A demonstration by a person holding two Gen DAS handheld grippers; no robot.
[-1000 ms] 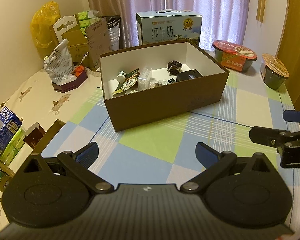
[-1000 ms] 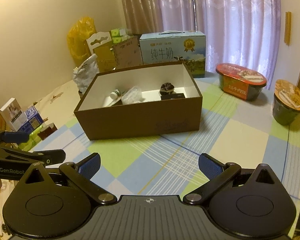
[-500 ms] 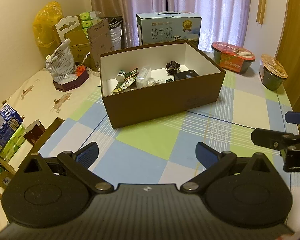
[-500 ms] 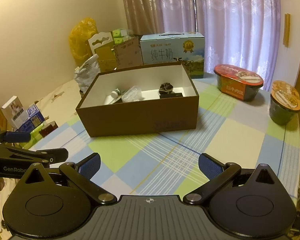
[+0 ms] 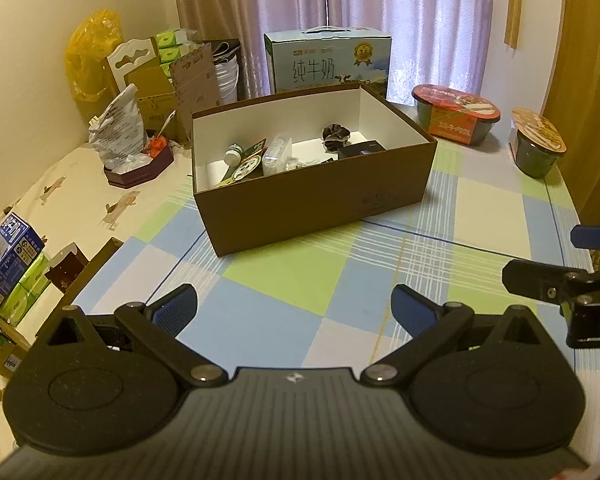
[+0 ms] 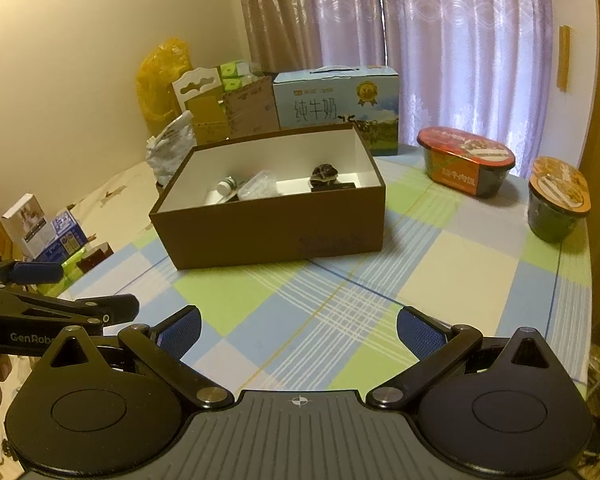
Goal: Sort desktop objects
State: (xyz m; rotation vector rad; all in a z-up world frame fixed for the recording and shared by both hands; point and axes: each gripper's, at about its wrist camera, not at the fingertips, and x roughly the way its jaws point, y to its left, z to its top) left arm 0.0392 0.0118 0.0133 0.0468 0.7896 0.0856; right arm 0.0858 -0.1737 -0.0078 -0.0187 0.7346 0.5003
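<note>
1. Both my tongs are spread wide with nothing between the pads: the left tongs (image 5: 294, 306) and the right tongs (image 6: 298, 330) hang side by side over the checked tablecloth (image 5: 328, 280). They sit close together, so if I swing one inward without watching, the arms could knock.

2. Just ahead of both tongs the cloth is bare. The cloth itself looks loose; a low pad dragged forward could snag it and pull everything on it.

3. Further ahead, roughly centred between the tongs, stands the brown box (image 5: 320, 196), open at the top. Inside I can make out a small white bottle (image 5: 233, 153), a clear packet (image 5: 276, 156), a dark scrunchie (image 5: 335, 135) and a flat black item (image 5: 360, 149). Reaching in too steeply could catch the near wall and shove or tip the box.

4. Ahead and to the right of the right tongs sit a red-lidded bowl (image 6: 466, 162) and a smaller round cup (image 6: 558, 200). If these still need sorting, the cup worries me most: it stands close to the table edge, and a clumsy sideways grip could push it off.

5. Beyond the box stands a blue milk carton (image 5: 327, 63); overreaching could bump it.
</note>
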